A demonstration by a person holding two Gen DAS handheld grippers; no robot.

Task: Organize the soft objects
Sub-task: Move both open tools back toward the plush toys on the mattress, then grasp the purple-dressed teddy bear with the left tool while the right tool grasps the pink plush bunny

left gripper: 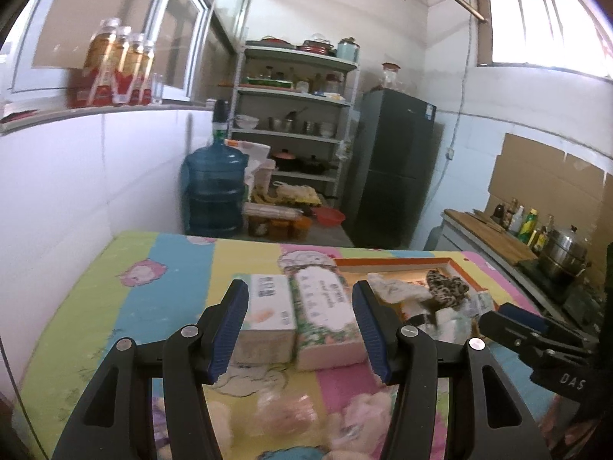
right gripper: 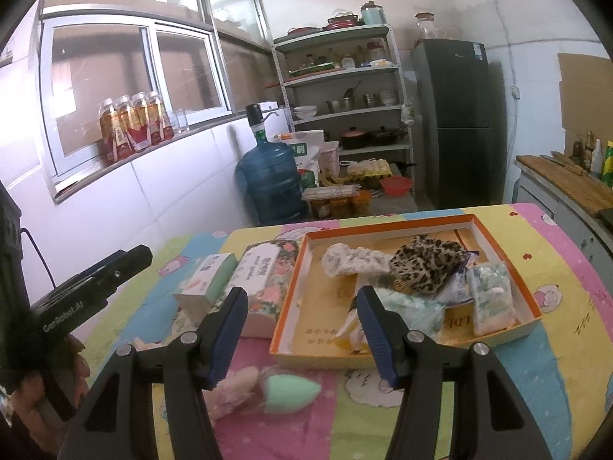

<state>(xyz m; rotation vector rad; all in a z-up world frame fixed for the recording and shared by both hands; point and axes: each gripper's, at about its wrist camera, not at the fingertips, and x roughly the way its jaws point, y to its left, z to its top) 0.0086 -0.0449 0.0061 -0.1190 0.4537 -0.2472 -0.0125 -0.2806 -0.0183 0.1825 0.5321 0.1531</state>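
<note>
Both sets of fingers apart and holding nothing: left gripper (left gripper: 299, 329) low in its frame, aimed at the two tissue packs, right gripper (right gripper: 300, 331) low in its frame, aimed at the near edge of the orange-rimmed cardboard box (right gripper: 509, 268). Best to drop straight down over the soft mint-green egg-shaped sponge (right gripper: 291, 393) at lower middle, beside the fluffy pink plush bit (right gripper: 233, 383), squeeze gently, lift above the box wall, then set down in the bare left part. Plenty of open room on the colourful cartoon cloth over the desk (right gripper: 555, 276), but box's right side crowded with leopard-print cloth (right gripper: 429, 264).
</note>
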